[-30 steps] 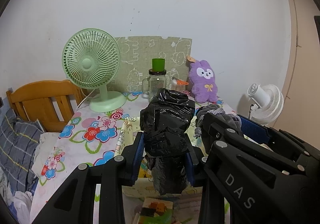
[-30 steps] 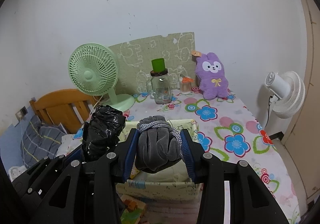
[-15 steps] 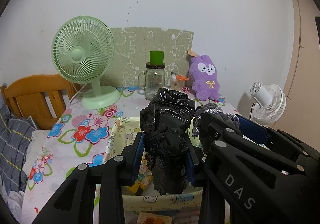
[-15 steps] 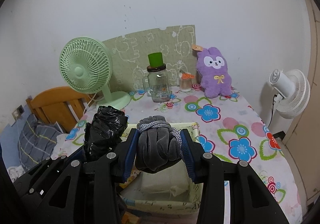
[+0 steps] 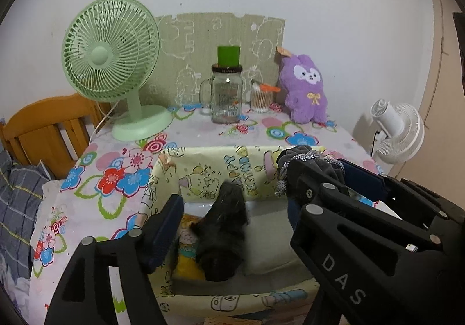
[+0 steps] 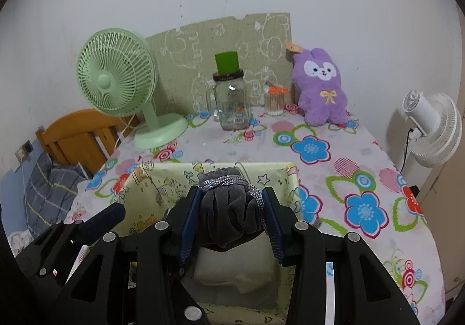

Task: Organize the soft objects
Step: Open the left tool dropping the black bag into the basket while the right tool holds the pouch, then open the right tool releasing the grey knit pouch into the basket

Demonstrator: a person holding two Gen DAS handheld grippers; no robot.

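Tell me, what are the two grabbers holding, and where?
The right gripper squeezes the grey bundle by its sides. The left gripper has just been opening; the black bundle drops free into the box.

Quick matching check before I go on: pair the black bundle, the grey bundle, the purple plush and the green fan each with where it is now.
Things:
1. black bundle
2. grey bundle
3. purple plush
4. green fan

Places:
A. clamped in the right gripper above the box
B. back left of the table
C. inside the box, free of the left gripper, whose jaws have just been opening
D. back right of the table, at the wall

Pairs: 1-C, 2-A, 3-D, 4-B
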